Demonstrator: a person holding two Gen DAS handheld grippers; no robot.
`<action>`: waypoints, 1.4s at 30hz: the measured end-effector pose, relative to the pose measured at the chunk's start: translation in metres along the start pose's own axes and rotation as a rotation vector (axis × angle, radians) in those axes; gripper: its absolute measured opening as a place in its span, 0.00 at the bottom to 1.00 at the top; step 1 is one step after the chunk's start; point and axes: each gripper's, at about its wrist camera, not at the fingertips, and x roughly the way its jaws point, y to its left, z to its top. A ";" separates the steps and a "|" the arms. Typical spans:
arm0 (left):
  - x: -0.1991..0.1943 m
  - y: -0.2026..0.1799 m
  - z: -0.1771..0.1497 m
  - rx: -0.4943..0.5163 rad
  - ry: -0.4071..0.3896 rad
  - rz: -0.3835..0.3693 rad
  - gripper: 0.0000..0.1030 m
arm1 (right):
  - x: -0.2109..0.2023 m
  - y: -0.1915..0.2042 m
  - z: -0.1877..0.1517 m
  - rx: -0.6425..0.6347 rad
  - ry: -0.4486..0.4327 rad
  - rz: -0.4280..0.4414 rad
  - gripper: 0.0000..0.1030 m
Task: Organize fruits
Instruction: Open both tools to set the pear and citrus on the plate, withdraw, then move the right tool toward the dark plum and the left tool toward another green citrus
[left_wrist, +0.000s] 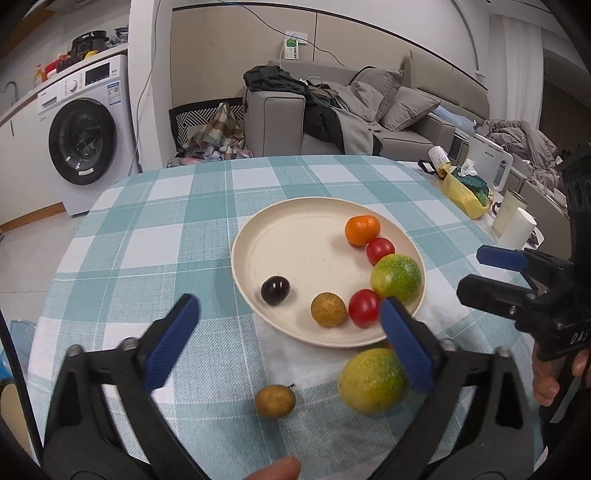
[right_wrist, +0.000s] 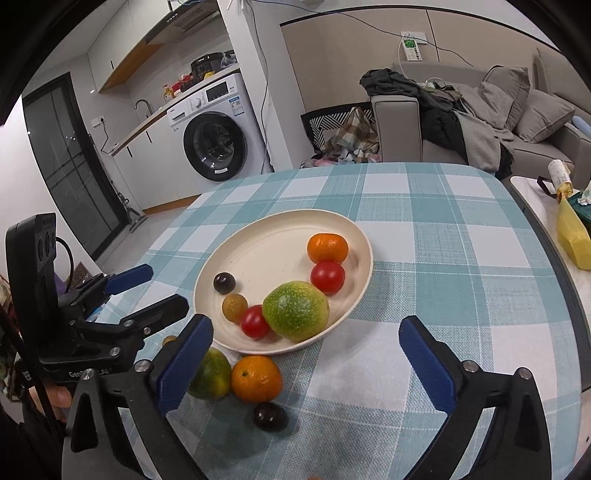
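Observation:
A cream plate on the checked cloth holds a mandarin, two red tomatoes, a green passion fruit, a brown longan and a dark grape. On the cloth in front of the plate lie another mandarin, a green-yellow passion fruit, a longan and a dark grape. My left gripper hangs open over the plate's near edge and holds nothing. My right gripper is open and empty too, above the near rim.
A side table at the right carries a yellow bag, white cups and a white kettle. A sofa with clothes and a washing machine stand beyond the table's far edge. A fingertip shows at the bottom.

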 end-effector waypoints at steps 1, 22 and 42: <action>-0.004 0.000 -0.002 -0.002 -0.006 0.002 0.99 | -0.003 0.000 -0.002 0.000 -0.005 0.002 1.00; -0.046 -0.011 -0.022 0.017 -0.016 -0.002 0.99 | -0.020 0.008 -0.021 -0.045 0.008 -0.024 1.00; -0.034 -0.015 -0.030 0.040 0.026 -0.005 0.99 | -0.004 0.011 -0.030 -0.078 0.093 -0.023 1.00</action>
